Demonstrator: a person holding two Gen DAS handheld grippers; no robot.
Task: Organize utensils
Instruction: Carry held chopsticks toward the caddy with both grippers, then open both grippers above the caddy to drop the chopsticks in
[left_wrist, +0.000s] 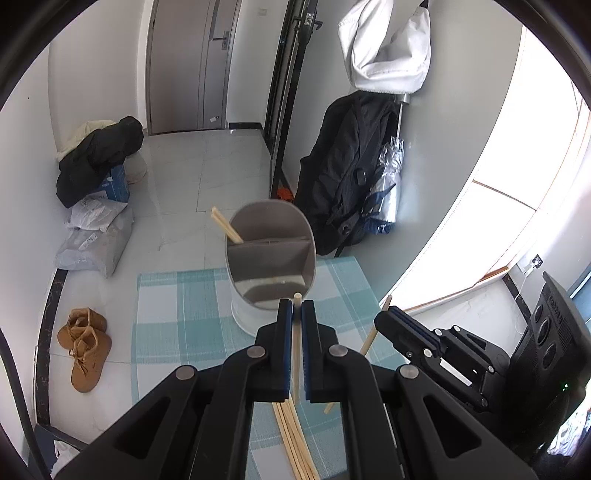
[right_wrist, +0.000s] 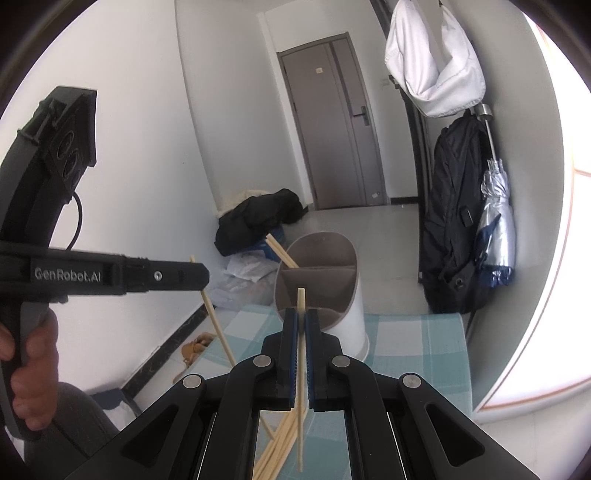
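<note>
My left gripper (left_wrist: 296, 308) is shut on a single wooden chopstick (left_wrist: 296, 354), which stands upright between the blue pads. My right gripper (right_wrist: 301, 315) is shut on another chopstick (right_wrist: 301, 354), also upright. Just beyond both stands a grey and white utensil holder (left_wrist: 271, 254) (right_wrist: 325, 280) with a divider. A pair of chopsticks (left_wrist: 226, 226) (right_wrist: 282, 253) leans out of its far compartment. Several loose chopsticks (left_wrist: 295, 439) (right_wrist: 279, 445) lie on the cloth under the grippers. Each view shows the other gripper: the right gripper (left_wrist: 384, 319) and the left gripper (right_wrist: 205, 275).
A teal checked cloth (left_wrist: 173, 325) (right_wrist: 417, 343) covers the small table. A person's hand (right_wrist: 33, 369) grips the left tool's handle. A black backpack (left_wrist: 343, 166), a silver umbrella (left_wrist: 389, 177) and a white bag (left_wrist: 388, 48) hang on the wall. Brown shoes (left_wrist: 85, 347) and parcels (left_wrist: 96, 236) lie on the floor.
</note>
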